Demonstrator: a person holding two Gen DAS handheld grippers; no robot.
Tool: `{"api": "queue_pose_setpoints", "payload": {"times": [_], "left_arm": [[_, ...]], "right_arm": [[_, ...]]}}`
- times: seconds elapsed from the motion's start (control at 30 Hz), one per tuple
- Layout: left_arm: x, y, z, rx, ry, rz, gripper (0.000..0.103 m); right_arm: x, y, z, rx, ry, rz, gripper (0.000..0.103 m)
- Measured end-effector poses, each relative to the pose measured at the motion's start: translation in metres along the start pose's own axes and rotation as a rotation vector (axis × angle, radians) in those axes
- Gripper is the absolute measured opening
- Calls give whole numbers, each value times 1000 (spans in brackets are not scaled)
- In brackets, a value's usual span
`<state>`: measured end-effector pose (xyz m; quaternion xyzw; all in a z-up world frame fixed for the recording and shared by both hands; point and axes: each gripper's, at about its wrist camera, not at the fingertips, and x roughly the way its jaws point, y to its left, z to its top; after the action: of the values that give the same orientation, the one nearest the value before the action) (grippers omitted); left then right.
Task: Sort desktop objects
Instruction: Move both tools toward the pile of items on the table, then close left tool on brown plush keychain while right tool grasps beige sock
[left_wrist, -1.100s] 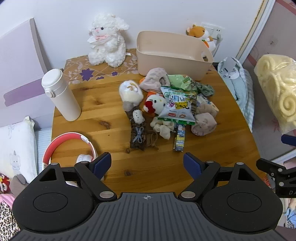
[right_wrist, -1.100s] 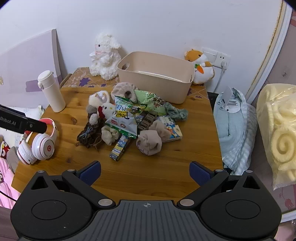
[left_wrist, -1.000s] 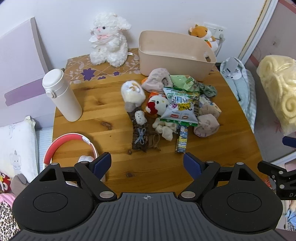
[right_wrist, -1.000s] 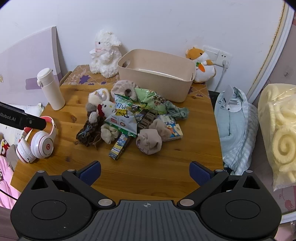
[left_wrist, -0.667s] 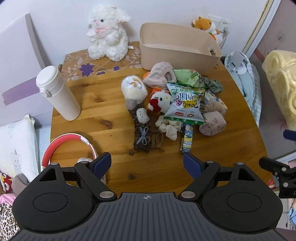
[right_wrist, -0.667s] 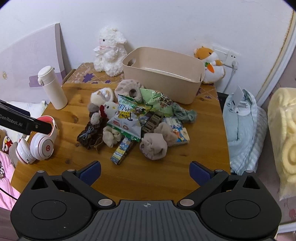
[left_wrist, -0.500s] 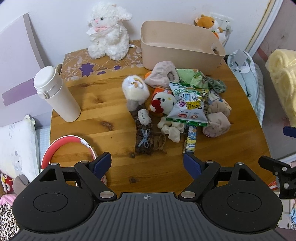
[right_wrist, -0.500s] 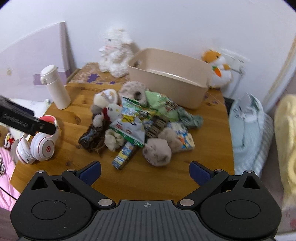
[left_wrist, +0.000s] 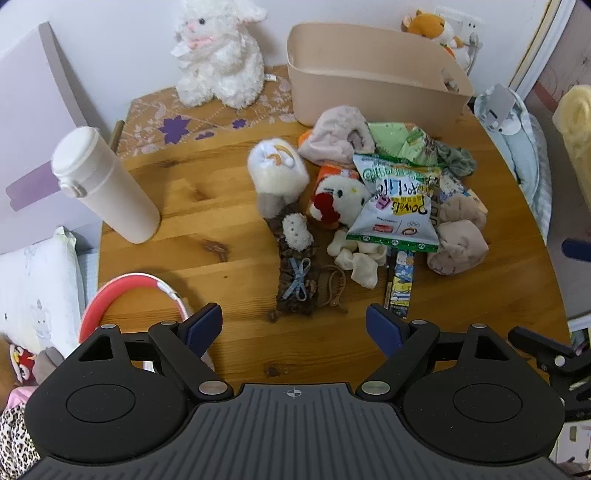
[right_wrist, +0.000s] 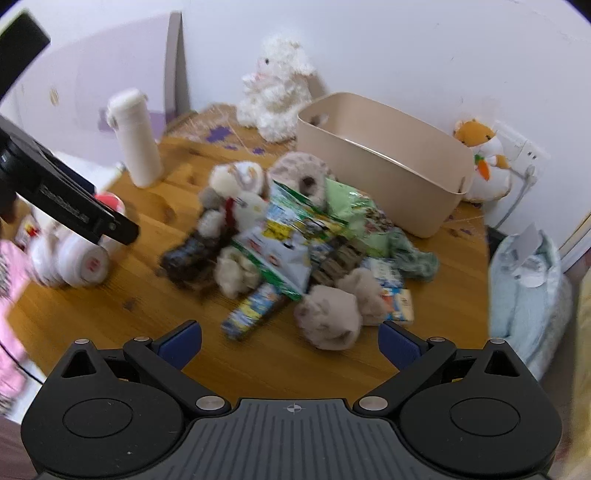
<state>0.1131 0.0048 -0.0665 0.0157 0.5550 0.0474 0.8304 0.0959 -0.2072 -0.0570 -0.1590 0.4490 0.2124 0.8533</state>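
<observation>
A pile of small things lies mid-table: snack bags (left_wrist: 397, 206) (right_wrist: 284, 251), rolled socks (left_wrist: 458, 240) (right_wrist: 328, 317), a white cat plush (left_wrist: 338, 201), a brown sock with a blue bow (left_wrist: 297, 280) and a candy stick pack (left_wrist: 400, 282) (right_wrist: 255, 310). A beige bin (left_wrist: 369, 79) (right_wrist: 384, 162) stands behind the pile. My left gripper (left_wrist: 294, 326) is open and empty above the near table edge, in front of the brown sock. My right gripper (right_wrist: 290, 343) is open and empty, close in front of the beige sock roll.
A white bottle (left_wrist: 105, 188) (right_wrist: 135, 136) stands at the left. Red and white headphones (left_wrist: 129, 291) (right_wrist: 79, 254) lie at the near left. A white lamb plush (left_wrist: 218, 55) (right_wrist: 277, 86) sits at the back, an orange plush (right_wrist: 480, 162) beside the bin. Bedding (right_wrist: 528, 280) lies right of the table.
Both grippers have moved forward and lower toward the pile. The right wrist view is now blurred from motion and has swung left. Both stay open and empty.
</observation>
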Motion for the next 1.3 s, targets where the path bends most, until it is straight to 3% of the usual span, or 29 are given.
{"api": "queue_pose_setpoints", "payload": {"times": [0.13,0.27,0.5,0.7,0.93,1.1,1.3], "left_arm": [[19,-8,0,9,22,-9,87],[44,-12,1,8,53,-3,86],[83,-8,4,-17,78,42,86],[111,1,9,-96,83,81,86],[130,1,8,-106,87,70,85],[138,13,3,-154,101,101,69],[150,26,6,-197,114,114,64]], "right_arm": [[16,-6,-5,-11,4,-59,103],[36,-22,-9,45,17,-58,103],[68,-29,-11,4,-5,-84,103],[99,-38,-10,71,34,-13,102],[121,-47,-16,116,75,8,87],[129,-53,-17,139,79,32,74],[139,-56,-15,160,80,52,62]]}}
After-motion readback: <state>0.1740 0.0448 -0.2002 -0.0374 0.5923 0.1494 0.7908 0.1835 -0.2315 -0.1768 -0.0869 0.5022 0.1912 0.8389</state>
